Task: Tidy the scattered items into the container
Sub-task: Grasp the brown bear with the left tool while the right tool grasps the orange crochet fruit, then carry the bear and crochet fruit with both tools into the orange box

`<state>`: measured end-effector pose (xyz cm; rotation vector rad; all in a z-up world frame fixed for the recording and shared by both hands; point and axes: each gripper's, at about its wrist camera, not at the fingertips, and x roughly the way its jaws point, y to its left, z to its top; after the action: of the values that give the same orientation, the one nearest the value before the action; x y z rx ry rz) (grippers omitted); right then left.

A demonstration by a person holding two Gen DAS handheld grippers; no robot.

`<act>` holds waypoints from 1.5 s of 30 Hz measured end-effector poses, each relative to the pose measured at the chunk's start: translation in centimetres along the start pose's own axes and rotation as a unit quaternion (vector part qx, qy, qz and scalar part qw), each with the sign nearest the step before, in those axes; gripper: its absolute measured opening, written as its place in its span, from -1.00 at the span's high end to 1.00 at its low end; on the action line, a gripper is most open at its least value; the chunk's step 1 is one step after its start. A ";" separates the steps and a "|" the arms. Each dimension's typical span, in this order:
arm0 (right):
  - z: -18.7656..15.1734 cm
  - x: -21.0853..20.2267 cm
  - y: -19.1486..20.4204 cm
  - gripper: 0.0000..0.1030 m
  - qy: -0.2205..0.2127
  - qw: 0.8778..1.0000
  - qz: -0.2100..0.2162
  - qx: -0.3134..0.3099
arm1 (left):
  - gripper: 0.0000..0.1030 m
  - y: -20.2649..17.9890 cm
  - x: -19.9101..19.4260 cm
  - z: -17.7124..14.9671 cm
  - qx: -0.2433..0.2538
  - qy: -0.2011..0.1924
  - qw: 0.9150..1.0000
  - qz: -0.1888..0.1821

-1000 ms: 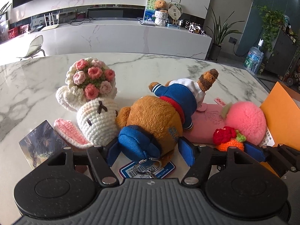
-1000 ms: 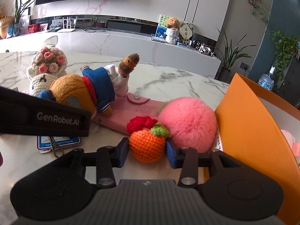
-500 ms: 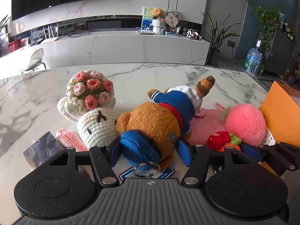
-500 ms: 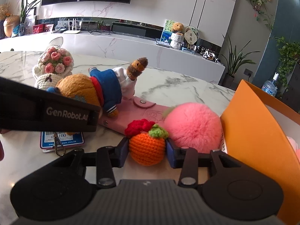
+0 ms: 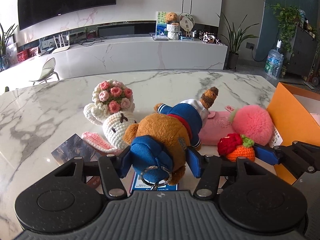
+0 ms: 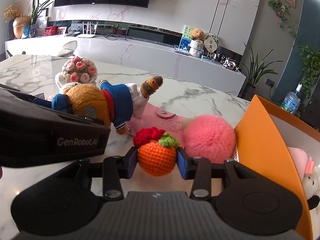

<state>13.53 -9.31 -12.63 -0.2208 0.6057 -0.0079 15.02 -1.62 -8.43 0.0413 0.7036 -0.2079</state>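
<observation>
"GenRobot.AI" is printed in pale letters on the black body of the left hand-held gripper (image 6: 78, 141). A blue-edged card (image 5: 154, 187) under the plush bear's key ring shows the partial web address ".com.hk". A white tag (image 5: 277, 139) beside the orange box bears handwritten digits, not reliably legible.

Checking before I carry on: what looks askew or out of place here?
Only the plush bear: it lies face down across the pink pouch, its blue cap between the left fingers.
</observation>
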 end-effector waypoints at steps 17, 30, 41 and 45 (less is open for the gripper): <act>-0.1 -9.7 -1.2 0.13 -0.046 0.998 0.000 0.034 | -0.19 -1.3 -9.3 0.0 0.008 -0.060 0.998 0.012; 0.3 -16.5 -5.8 0.13 -0.114 0.989 -0.046 0.079 | -0.19 -6.4 -15.8 1.8 0.043 -0.136 0.989 -0.029; -1.2 -18.3 -13.7 0.13 -0.109 0.979 -0.100 0.141 | -0.19 -14.6 -15.6 2.9 0.104 -0.143 0.979 -0.099; -2.1 -17.9 -16.3 0.13 -0.092 0.977 -0.113 0.154 | -0.19 -17.1 -14.1 3.4 0.118 -0.127 0.978 -0.118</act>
<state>-1.41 -24.38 -0.81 0.0129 0.3856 -0.2974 3.18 -16.25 3.81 0.1559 0.4251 -0.5153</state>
